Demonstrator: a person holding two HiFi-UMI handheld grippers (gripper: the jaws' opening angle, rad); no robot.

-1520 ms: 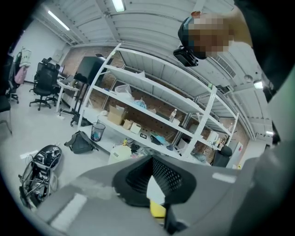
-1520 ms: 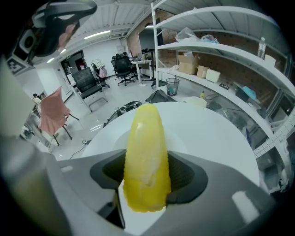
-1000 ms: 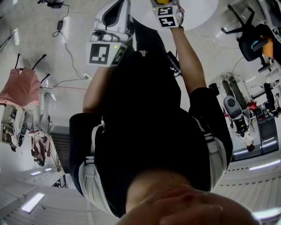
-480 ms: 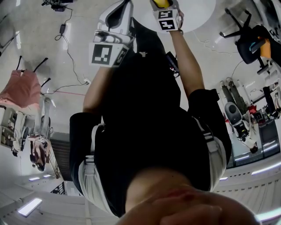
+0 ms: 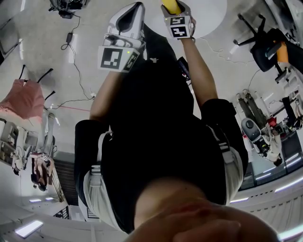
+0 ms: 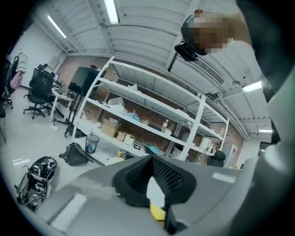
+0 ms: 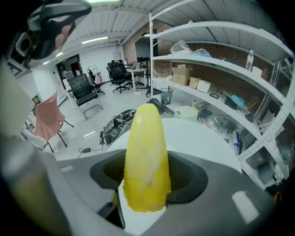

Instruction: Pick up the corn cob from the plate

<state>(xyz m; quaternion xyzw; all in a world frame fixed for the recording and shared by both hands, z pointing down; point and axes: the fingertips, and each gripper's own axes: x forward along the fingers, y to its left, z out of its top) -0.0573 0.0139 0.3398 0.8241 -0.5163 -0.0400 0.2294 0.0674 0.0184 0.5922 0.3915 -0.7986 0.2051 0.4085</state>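
Note:
The yellow corn cob [image 7: 146, 156] stands upright between the dark pads of my right gripper [image 7: 146, 177], which is shut on its thick end. The cob's tip points away from the camera, above a round white table [image 7: 207, 143]. In the head view the right gripper [image 5: 176, 14] is at the top edge, with the corn cob [image 5: 169, 5] sticking out of it. My left gripper [image 5: 136, 6] is beside it to the left. Its tips [image 6: 153, 159] meet with nothing held between them. No plate shows in any view.
The person's dark torso fills the middle of the head view. Cables [image 5: 75, 61], a pink garment [image 5: 26, 99] and a black chair [image 5: 267, 45] are on the floor around it. White shelving [image 7: 216, 64] with boxes lines one wall. A dark bag [image 7: 120, 122] lies near the table.
Both grippers have lifted a little, the corn still held in the right one. More of the cob now shows at the head view's top edge, and the room behind has shifted.

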